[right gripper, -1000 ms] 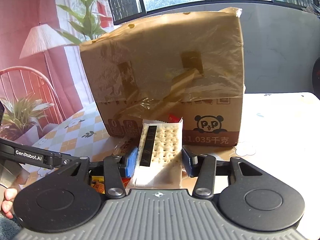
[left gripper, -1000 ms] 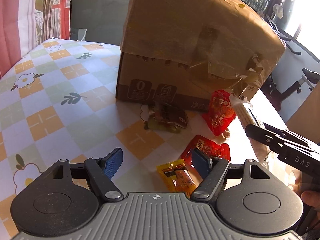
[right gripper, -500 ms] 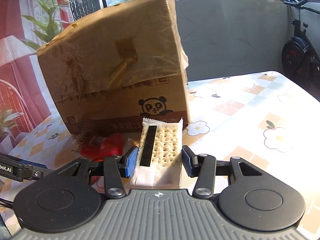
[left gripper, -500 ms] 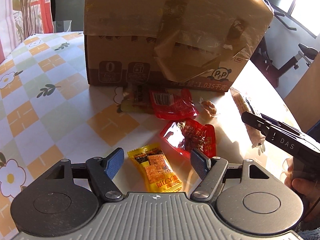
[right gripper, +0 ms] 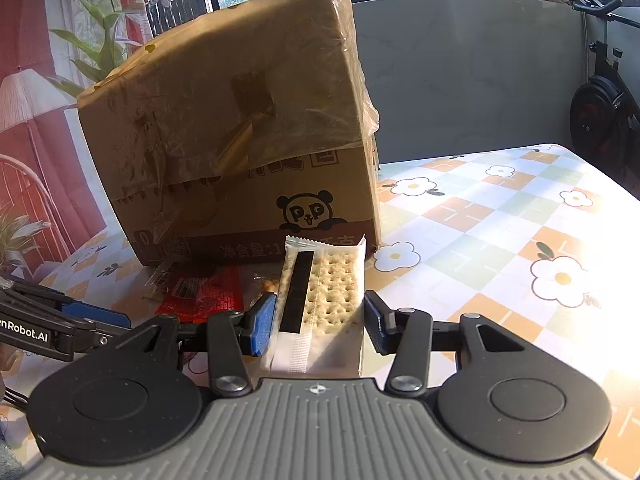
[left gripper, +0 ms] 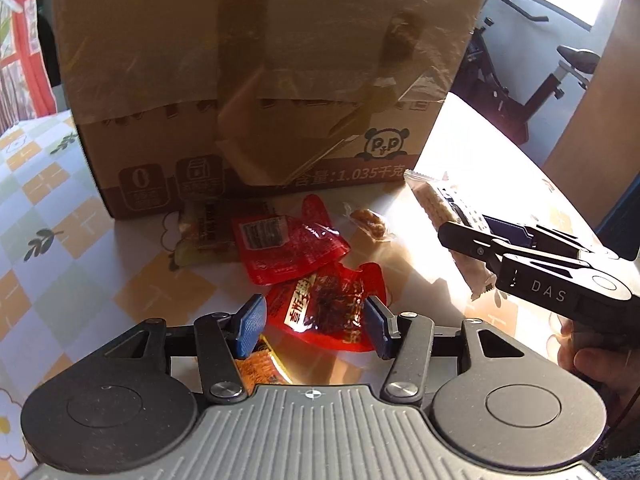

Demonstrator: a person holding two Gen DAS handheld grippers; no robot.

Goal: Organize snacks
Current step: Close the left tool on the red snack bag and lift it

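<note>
Item: right hand-held gripper [right gripper: 320, 326], clamped on a cracker packet [right gripper: 322, 300]. The packet's long axis runs forward along the fingers, its far end pointing at the cardboard box [right gripper: 240, 132] just ahead.

Item: left hand-held gripper [left gripper: 312, 326], fingers apart and empty, hovering low over a red snack pouch [left gripper: 326, 308] on the desk [left gripper: 60, 248]. The pouch lies directly ahead, between the fingers, its longer side seemingly across the gap. The left one is clearly nearer to it.

Item: second red pouch [left gripper: 284, 248], beyond the first, overlapping it. A small wrapped sweet [left gripper: 370, 222] sits to its right; an orange packet [left gripper: 260, 366] lies under the left finger.

Judgement: the coming pick calls for a short descent and closing.
</note>
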